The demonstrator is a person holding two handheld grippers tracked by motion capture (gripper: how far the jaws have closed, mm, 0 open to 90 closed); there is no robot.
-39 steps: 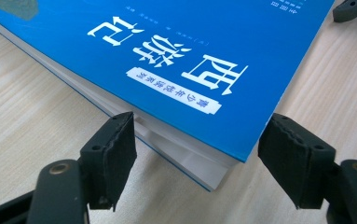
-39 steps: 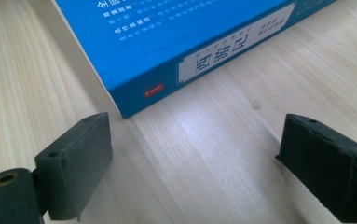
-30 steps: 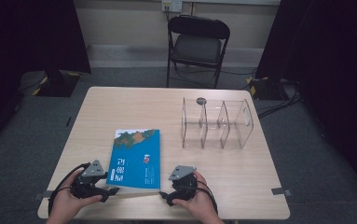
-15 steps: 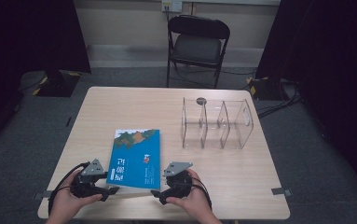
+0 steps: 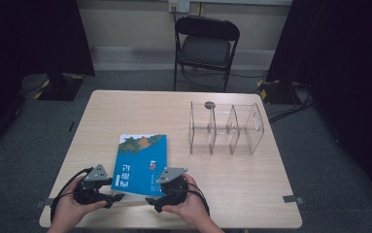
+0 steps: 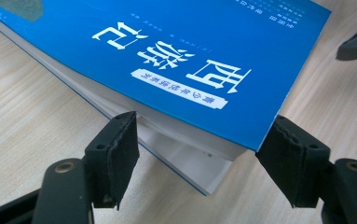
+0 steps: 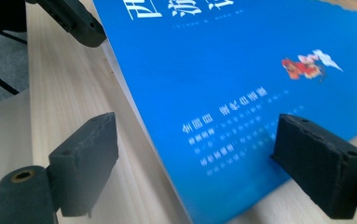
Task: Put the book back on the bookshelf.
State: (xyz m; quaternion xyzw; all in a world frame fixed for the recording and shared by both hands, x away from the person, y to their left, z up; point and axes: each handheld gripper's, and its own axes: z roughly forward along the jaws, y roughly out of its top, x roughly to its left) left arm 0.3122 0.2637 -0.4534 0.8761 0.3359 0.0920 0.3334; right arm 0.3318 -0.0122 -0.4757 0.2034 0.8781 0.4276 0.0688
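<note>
Your right tongs (image 5: 158, 200) have slid left since a second ago, now straddling the blue paperback's (image 5: 142, 162) near corner, jaws apart. Your left tongs (image 5: 109, 198) hold station, also agape, at its other near corner. The book lies flat on the desk (image 5: 242, 184); a two-sided lift looks imminent.

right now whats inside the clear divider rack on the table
The clear rack looks empty: through its transparent walls and dividers you see bare table. A small dark round thing sits at its far left corner, apparently behind it; whether it touches the rack cannot be told.
</note>
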